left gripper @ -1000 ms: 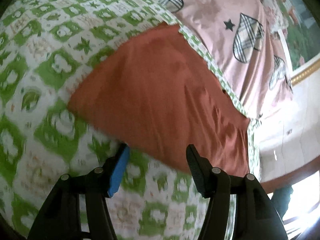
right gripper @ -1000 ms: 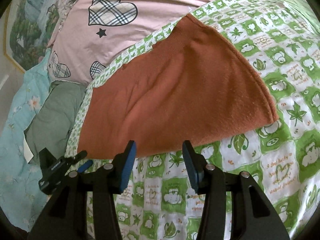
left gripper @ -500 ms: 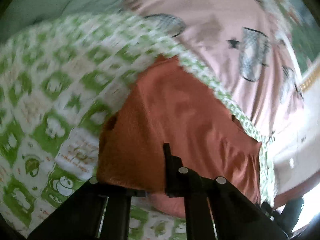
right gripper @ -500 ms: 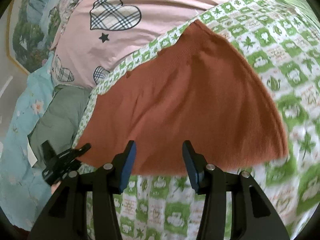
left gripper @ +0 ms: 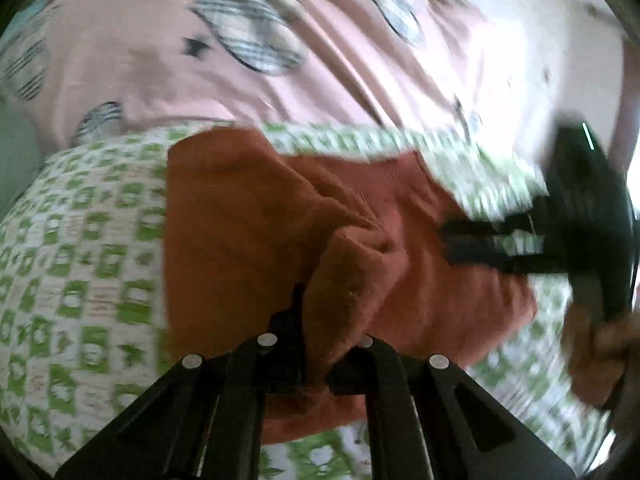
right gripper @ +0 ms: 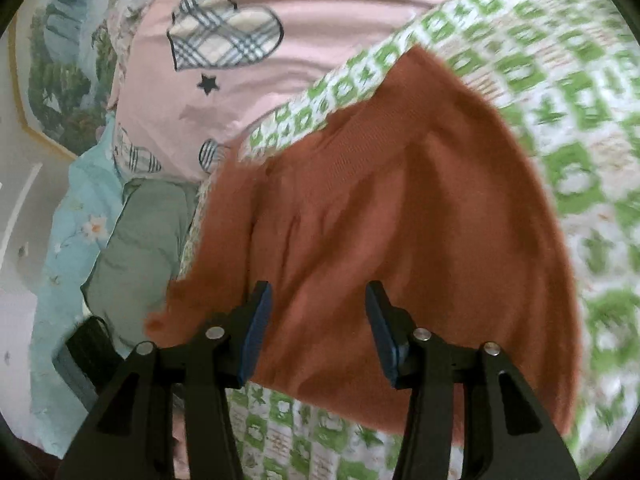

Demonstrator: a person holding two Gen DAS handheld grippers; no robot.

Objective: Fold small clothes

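A rust-orange cloth point(left gripper: 240, 216) lies on a green-and-white patterned sheet point(left gripper: 80, 248). My left gripper point(left gripper: 320, 344) is shut on a bunched edge of the cloth and holds it lifted and folded over. The right gripper point(left gripper: 480, 240) shows in the left wrist view at the right, over the cloth's far side. In the right wrist view the orange cloth point(right gripper: 400, 208) spreads ahead, and my right gripper point(right gripper: 316, 332) is open with its fingers over the near edge of the cloth.
A pink quilt with plaid hearts point(right gripper: 240, 40) lies behind the sheet point(right gripper: 580, 100). A grey-green garment point(right gripper: 140, 240) and a light blue floral cloth point(right gripper: 72, 240) lie at the left. A framed picture point(right gripper: 60, 72) hangs on the wall.
My left gripper has shut on the cloth's edge and swung it over toward the right. My right gripper has moved forward over the cloth, still open.
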